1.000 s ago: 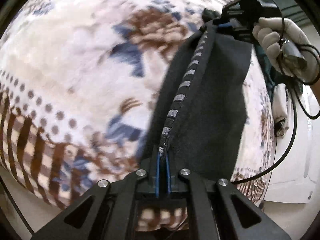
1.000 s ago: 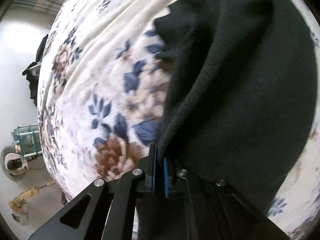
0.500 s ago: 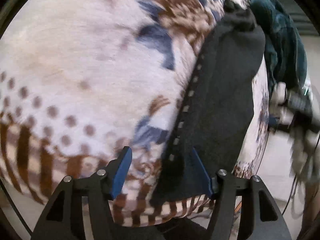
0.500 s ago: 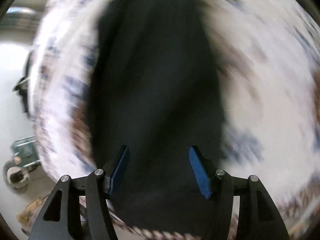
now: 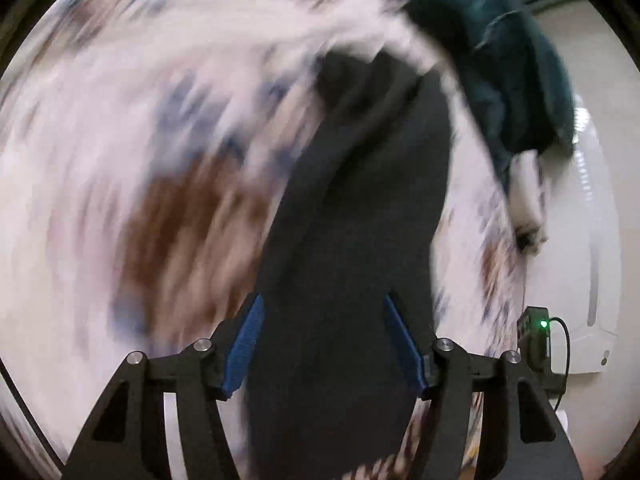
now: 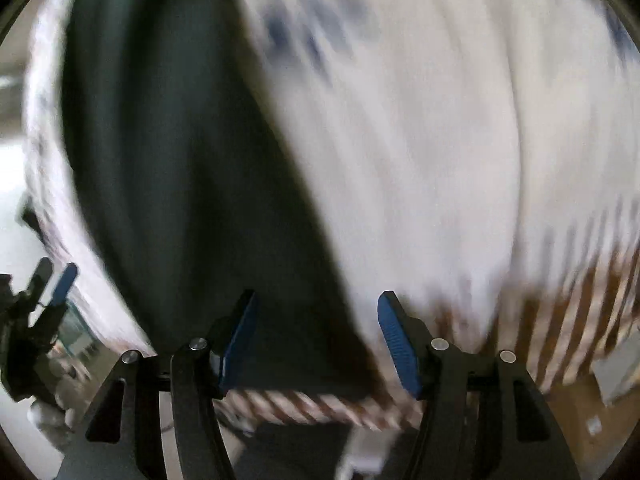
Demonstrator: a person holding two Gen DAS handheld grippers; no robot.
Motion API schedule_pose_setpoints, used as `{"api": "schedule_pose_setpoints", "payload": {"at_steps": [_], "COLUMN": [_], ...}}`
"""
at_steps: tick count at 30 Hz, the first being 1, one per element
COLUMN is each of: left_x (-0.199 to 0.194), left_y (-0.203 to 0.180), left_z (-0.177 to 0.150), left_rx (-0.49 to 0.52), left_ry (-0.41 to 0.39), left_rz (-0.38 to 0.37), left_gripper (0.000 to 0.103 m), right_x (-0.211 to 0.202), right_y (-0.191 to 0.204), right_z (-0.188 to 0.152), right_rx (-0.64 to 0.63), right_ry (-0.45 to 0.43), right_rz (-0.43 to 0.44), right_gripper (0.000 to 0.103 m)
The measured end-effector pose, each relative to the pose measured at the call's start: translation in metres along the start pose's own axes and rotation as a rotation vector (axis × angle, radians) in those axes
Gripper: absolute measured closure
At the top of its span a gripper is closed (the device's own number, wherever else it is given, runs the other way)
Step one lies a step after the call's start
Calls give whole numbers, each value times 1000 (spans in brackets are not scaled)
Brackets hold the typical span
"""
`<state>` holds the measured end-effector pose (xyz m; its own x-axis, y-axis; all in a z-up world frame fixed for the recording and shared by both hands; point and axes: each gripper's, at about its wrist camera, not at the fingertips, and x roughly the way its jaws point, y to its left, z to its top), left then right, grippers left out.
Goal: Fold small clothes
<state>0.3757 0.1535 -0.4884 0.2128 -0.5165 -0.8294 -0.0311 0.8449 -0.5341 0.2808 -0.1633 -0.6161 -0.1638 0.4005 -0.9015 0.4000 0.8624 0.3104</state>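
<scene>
Dark garment (image 5: 352,264) was seen lying flat as a long folded strip on the flowered blanket (image 5: 120,128), near its striped edge; both views were blurred. Left gripper (image 5: 324,344) and right gripper (image 6: 316,336) had just been opened; pads were seen apart above the cloth, nothing clamped. Fabric was judged soft, light, limp, not slippery; sagging would be expected if lifted by one point. Best hold was judged at the two corners of a short end, one gripper each; a teal heap (image 5: 504,64) was noted beyond.

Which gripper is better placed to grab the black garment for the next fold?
Probably the left gripper: its open jaws frame the black garment. The right gripper, also open, straddles the garment's edge, half over the floral cloth.
</scene>
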Motion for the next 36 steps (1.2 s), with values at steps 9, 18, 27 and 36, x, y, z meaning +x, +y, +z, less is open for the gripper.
{"api": "schedule_pose_setpoints", "payload": {"at_steps": [9,18,27,36], "left_x": [83,114,119,116], "left_y": [-33,-23,9,11], "left_z": [184,199,226,237], "left_rx": [137,194,57,39], "left_ry": [-50,-78,-78,-108], "left_rz": [52,81,46,46], "left_gripper": [44,99,99,101], "right_x": [-79,-62,-75,-75], "right_y": [107,127,78,120], "right_z": [206,305,315,365], "right_rx": [-114,-51,70,-67], "right_ry": [-354,-363,-292,-301], "right_rz": [133,20,66,66], "right_gripper": [39,71,66,85]}}
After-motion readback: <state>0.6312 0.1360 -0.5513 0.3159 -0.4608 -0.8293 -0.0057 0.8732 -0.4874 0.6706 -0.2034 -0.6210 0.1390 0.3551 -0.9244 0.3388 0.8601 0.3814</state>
